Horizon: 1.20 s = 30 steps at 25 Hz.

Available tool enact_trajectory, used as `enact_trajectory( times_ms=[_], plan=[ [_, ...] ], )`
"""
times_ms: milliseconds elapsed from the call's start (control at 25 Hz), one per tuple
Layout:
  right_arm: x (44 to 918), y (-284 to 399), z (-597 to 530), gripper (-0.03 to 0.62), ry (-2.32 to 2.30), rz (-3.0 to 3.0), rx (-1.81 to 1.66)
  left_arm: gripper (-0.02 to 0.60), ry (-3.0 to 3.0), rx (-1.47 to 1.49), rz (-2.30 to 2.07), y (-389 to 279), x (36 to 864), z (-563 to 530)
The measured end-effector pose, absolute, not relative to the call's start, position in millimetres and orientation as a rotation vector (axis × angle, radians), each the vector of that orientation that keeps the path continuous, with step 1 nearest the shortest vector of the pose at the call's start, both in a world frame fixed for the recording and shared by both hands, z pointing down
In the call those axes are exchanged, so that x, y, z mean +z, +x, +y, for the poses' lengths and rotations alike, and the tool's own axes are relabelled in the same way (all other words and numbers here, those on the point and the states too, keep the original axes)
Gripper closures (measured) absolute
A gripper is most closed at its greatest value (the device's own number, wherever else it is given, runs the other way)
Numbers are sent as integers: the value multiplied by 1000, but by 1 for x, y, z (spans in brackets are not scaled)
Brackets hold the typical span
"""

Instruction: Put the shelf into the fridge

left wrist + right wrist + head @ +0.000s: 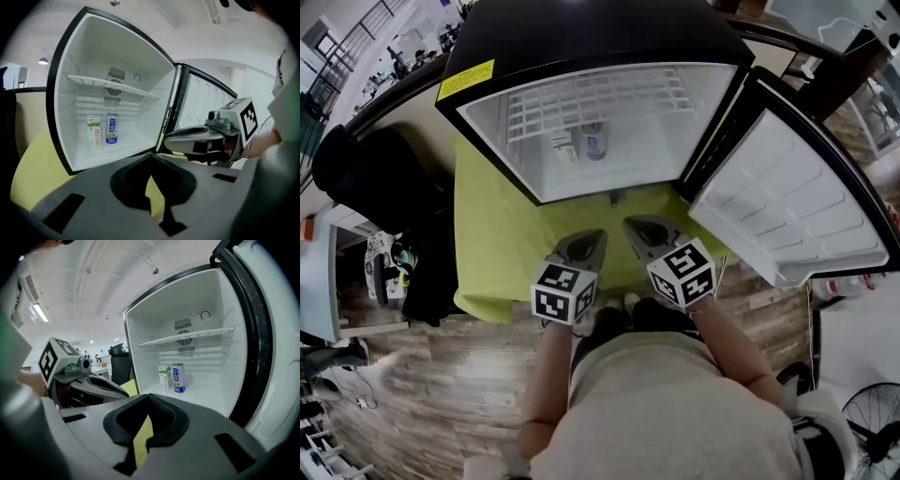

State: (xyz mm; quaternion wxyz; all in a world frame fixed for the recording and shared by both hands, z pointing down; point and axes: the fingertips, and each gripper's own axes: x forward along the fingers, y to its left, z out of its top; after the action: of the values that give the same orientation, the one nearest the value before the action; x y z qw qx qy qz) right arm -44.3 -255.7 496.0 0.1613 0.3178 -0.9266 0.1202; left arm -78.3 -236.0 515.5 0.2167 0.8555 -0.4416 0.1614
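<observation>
**A:** Shelf (598, 101): where is it sitting?
**B:** It is lying level, high inside the fridge (581, 37). The left gripper (151, 161) and right gripper (149, 399) are hovering at the table's (497, 244) near edge, jaws together and empty, since nothing seems to need carrying.

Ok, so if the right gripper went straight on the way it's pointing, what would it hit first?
Probably nothing until it is inside the open fridge. The right gripper aims under the shelf, roughly at the carton beside the can. Depth is unclear.
</observation>
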Motion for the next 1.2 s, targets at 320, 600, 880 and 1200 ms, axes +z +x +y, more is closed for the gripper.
enact_trajectory(
  times_ms=[320,600,880,1200],
  plan=[
    [499,-39,-265,582,954,-2629,391,568,2380,472,-1219,-79,517,-244],
    [506,-46,-262,582,930,-2619,400,568,2377,462,-1198,-74,516,-242],
    [509,-50,-262,582,925,-2606,387,568,2381,483,-1202,-70,517,-239],
    [510,-51,-262,582,920,-2603,402,568,2374,478,-1189,-66,524,-238]
  ],
)
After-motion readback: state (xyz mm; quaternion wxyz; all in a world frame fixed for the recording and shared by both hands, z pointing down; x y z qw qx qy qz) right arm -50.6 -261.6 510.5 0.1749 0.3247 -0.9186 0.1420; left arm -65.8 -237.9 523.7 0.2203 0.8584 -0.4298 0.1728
